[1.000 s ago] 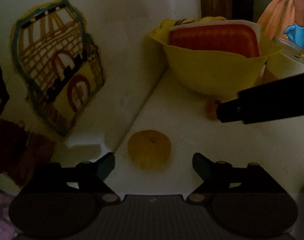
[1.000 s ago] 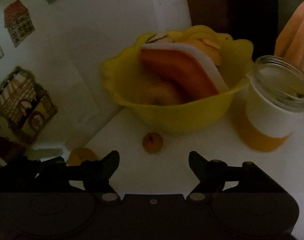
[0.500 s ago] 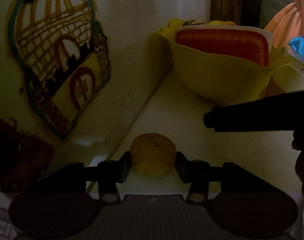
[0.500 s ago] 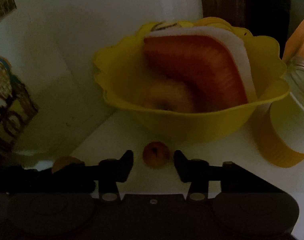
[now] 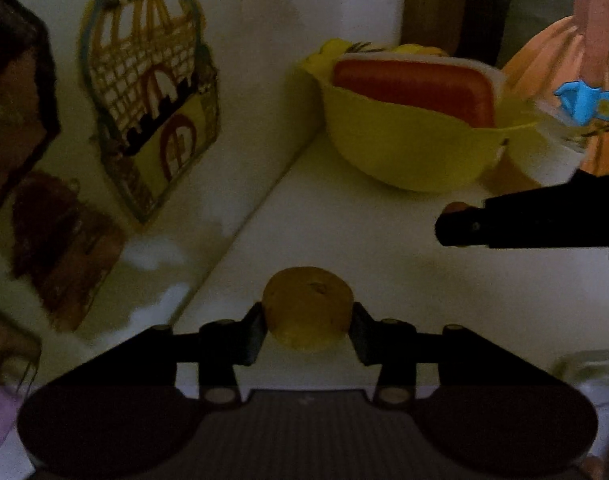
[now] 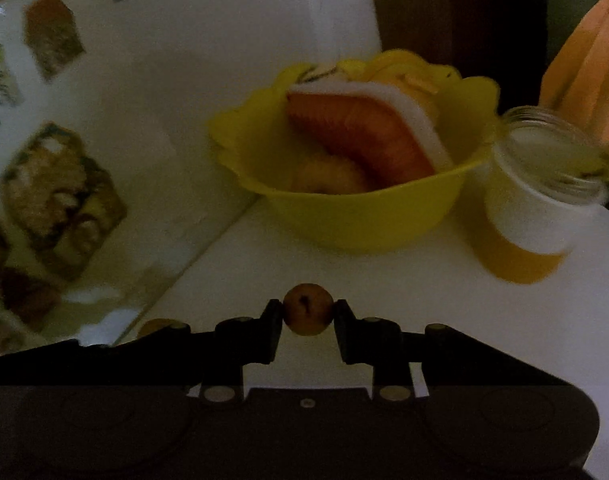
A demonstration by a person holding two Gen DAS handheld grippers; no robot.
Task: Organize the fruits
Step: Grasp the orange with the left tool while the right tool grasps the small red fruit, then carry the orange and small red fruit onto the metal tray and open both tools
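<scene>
Since earlier: both pairs of fingers have closed | left gripper clamps yellow fruit between fingers | right gripper clamps small orange fruit | yellow bowl ahead of fingers

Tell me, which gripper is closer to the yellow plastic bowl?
Right. The right gripper, holding a small round orange fruit, sits just before the yellow plastic bowl; the left gripper, clamping a larger yellow fruit, sits farther back.

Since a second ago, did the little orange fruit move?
Yes. The little orange fruit, shut between the right gripper fingers, now sits farther from the yellow bowl.
</scene>
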